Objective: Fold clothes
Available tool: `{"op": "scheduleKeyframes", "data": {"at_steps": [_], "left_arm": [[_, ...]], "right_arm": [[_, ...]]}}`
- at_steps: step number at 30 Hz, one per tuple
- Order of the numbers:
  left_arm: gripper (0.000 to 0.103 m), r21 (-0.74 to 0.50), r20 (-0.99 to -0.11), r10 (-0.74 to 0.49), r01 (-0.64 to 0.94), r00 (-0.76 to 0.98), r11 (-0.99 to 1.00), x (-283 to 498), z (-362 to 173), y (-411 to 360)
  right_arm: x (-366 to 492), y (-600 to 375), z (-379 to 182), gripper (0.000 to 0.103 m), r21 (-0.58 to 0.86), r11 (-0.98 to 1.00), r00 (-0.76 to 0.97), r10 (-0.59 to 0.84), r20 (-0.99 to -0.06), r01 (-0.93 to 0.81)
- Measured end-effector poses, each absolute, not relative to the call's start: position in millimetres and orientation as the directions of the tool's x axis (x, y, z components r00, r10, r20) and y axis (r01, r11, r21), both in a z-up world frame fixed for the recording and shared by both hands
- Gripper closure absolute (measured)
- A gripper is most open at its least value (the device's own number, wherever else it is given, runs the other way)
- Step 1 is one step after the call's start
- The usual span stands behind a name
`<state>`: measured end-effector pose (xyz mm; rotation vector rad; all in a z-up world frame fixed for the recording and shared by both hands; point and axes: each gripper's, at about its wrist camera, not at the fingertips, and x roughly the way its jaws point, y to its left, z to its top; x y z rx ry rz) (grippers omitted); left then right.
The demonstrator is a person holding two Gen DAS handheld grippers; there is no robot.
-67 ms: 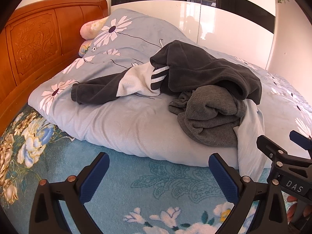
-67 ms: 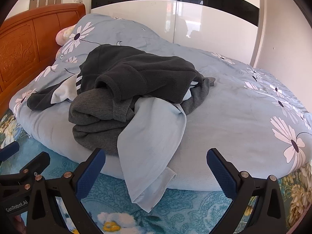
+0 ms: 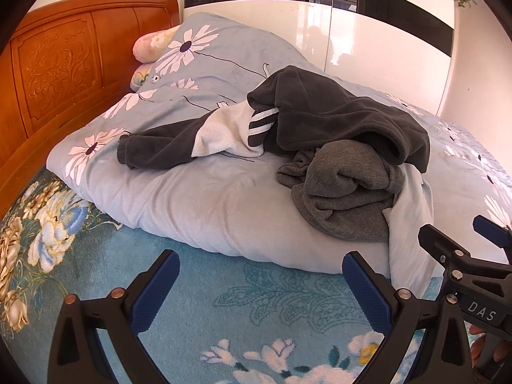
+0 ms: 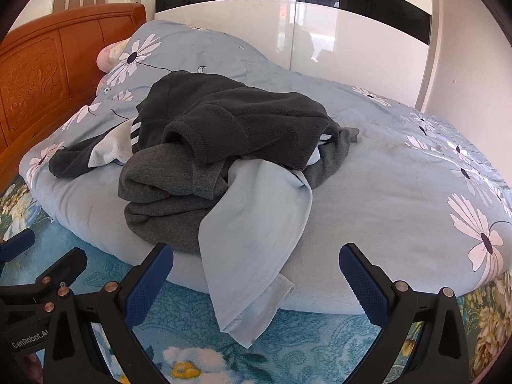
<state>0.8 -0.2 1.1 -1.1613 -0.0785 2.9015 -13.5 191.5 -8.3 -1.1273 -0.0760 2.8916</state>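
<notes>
Both grippers spread wide and holding nothing, short of the clothes heap on the duvet.

My left gripper (image 3: 260, 291) and right gripper (image 4: 256, 283) hover over the teal floral bedsheet (image 3: 204, 291), each with its blue pads well apart and touching no fabric. I see the task's heap on the near part of the pale blue daisy-print duvet (image 4: 400, 198): a dark fleece jacket (image 4: 243, 124) lies uppermost, with one white-panelled, striped sleeve (image 3: 224, 134) stretched toward the headboard; a grey sweatshirt (image 4: 160, 192) is bunched beneath it; a light blue garment (image 4: 256, 233) emerges from under both and hangs over the duvet's near edge onto the bedsheet. Beyond the duvet stands the carved wooden headboard (image 3: 64, 64), with a pink pillow (image 3: 153, 43) against it.
</notes>
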Motion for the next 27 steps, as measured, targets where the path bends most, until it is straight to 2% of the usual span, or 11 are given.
{"op": "scheduleKeyframes", "data": {"at_steps": [4, 7, 15, 27], "left_arm": [[0.0, -0.07, -0.689, 0.042, 0.009, -0.724, -0.997, 2.2, 3.3, -0.6], [0.0, -0.083, -0.688, 0.048, 0.012, -0.724, -0.996, 3.3, 4.9, -1.0], [0.0, -0.116, -0.634, 0.059, 0.019, -0.771, -0.993, 10.9, 10.5, -7.4], [0.0, -0.156, -0.635, 0.029, 0.091, -0.772, -0.984, 13.8, 5.6, -24.4]], "right_arm": [[-8.9, 203.9, -2.3, 0.0, -0.085, -0.995, -0.741, 0.098, -0.665, -0.055], [-17.2, 182.3, -0.9, 0.0, -0.159, -0.986, -0.723, 0.147, -0.675, -0.052], [-17.5, 175.4, 2.5, 0.0, -0.128, -0.992, -0.748, 0.088, -0.658, -0.004], [-20.2, 162.3, 8.7, 0.0, -0.161, -0.986, -0.744, 0.074, -0.664, 0.045]]}}
